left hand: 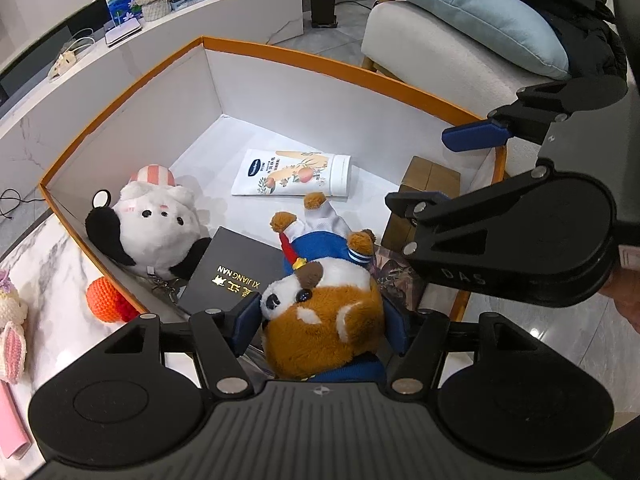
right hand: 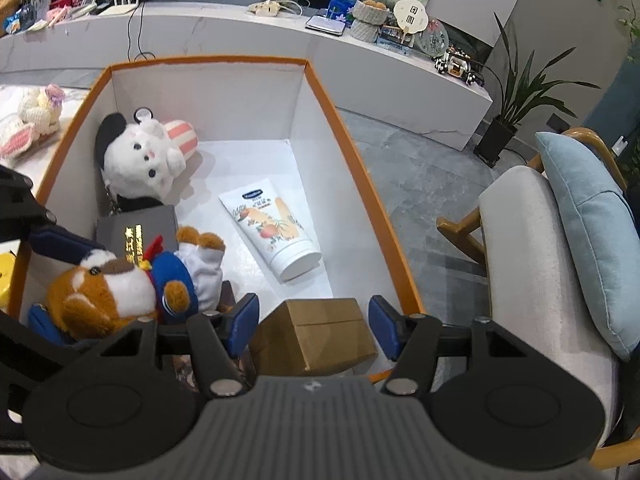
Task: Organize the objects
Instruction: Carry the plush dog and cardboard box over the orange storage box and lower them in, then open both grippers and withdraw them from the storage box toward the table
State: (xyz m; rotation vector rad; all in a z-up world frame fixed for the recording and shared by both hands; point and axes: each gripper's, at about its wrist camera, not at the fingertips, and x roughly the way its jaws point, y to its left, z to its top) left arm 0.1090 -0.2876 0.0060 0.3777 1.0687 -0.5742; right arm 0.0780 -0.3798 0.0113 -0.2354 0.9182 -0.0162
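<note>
An orange-rimmed white box point(left hand: 280, 56) point(right hand: 352, 152) stands on a marble table. My left gripper point(left hand: 320, 320) is shut on a brown and white plush dog point(left hand: 324, 320) point(right hand: 104, 292) in a blue outfit, held over the box's near end. In the box lie a white plush cat point(left hand: 156, 224) point(right hand: 144, 160), a black box with gold lettering point(left hand: 236, 276) point(right hand: 136, 228), a white cream tube point(left hand: 296, 174) point(right hand: 276, 228) and a brown cardboard box point(left hand: 428, 188) point(right hand: 320, 332). My right gripper point(right hand: 312, 320) point(left hand: 452, 168) is open, its pads on either side of the cardboard box, not touching it.
An orange crochet ball point(left hand: 106, 300) and pink and white crochet toys point(left hand: 12, 320) point(right hand: 32, 124) lie on the marble table outside the box. A grey armchair with a blue cushion point(left hand: 476, 16) point(right hand: 588, 224) stands beside it. A white counter point(right hand: 240, 36) with clutter runs behind.
</note>
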